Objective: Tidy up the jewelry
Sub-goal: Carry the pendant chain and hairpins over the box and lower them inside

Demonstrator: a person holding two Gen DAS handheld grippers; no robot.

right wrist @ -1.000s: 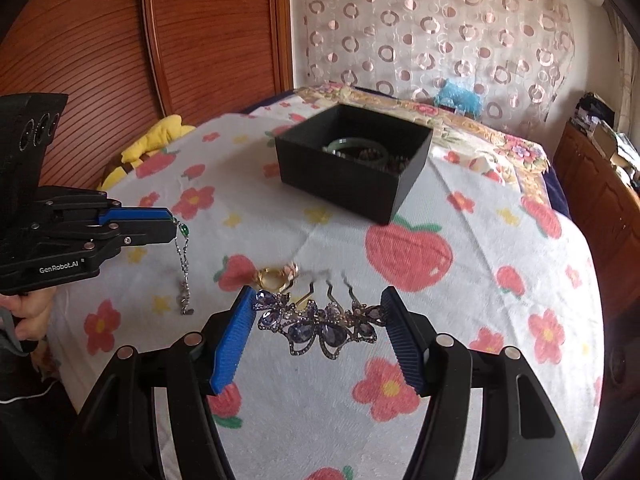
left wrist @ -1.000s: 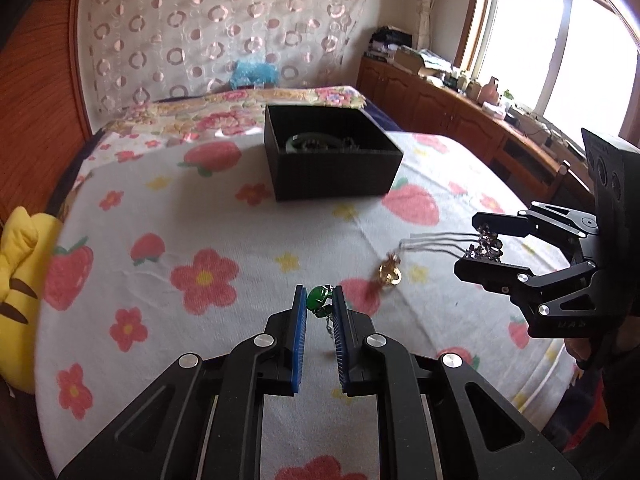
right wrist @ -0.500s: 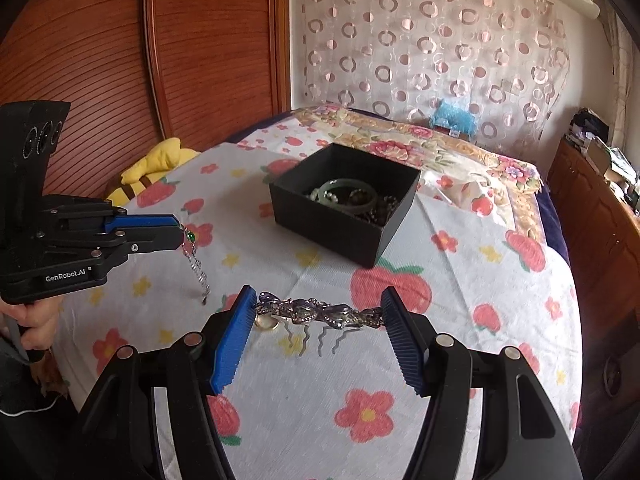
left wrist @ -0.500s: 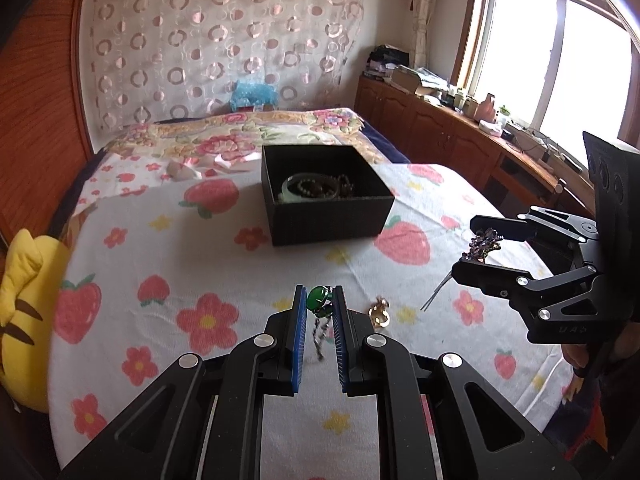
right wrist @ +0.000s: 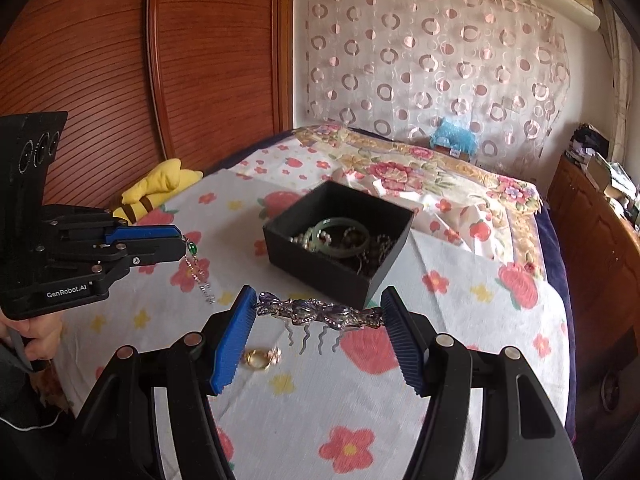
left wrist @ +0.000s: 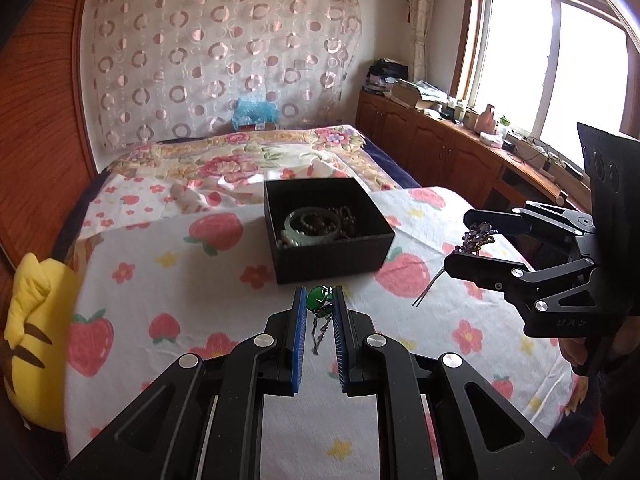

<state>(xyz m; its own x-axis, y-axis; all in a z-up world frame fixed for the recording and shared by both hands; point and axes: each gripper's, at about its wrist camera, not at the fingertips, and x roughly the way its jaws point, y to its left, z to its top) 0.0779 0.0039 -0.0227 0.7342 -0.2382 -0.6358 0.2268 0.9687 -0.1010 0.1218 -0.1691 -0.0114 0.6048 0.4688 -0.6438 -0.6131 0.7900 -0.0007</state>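
My left gripper (left wrist: 319, 300) is shut on a green-stone pendant (left wrist: 317, 298) whose chain hangs down; it also shows in the right wrist view (right wrist: 193, 249). My right gripper (right wrist: 318, 312) is shut on a purple butterfly hair comb (right wrist: 316, 313), held by its ends with the prongs down; the comb also shows in the left wrist view (left wrist: 478, 236). Both are raised above the bed, short of the open black box (left wrist: 328, 230) (right wrist: 340, 248), which holds a jade bangle (right wrist: 340, 236) and beads. A gold ring (right wrist: 261, 358) lies on the sheet below the comb.
The bed has a strawberry-and-flower sheet (left wrist: 180, 280). A yellow plush toy (left wrist: 36, 340) lies at its left edge by the wooden headboard. Wooden cabinets (left wrist: 440, 148) and a window run along the right. A floral quilt (right wrist: 420, 172) lies behind the box.
Both grippers have lifted their pieces off the sheet and moved toward the box. The comb has turned from flat to edge-on, and the gold ring stays on the sheet.
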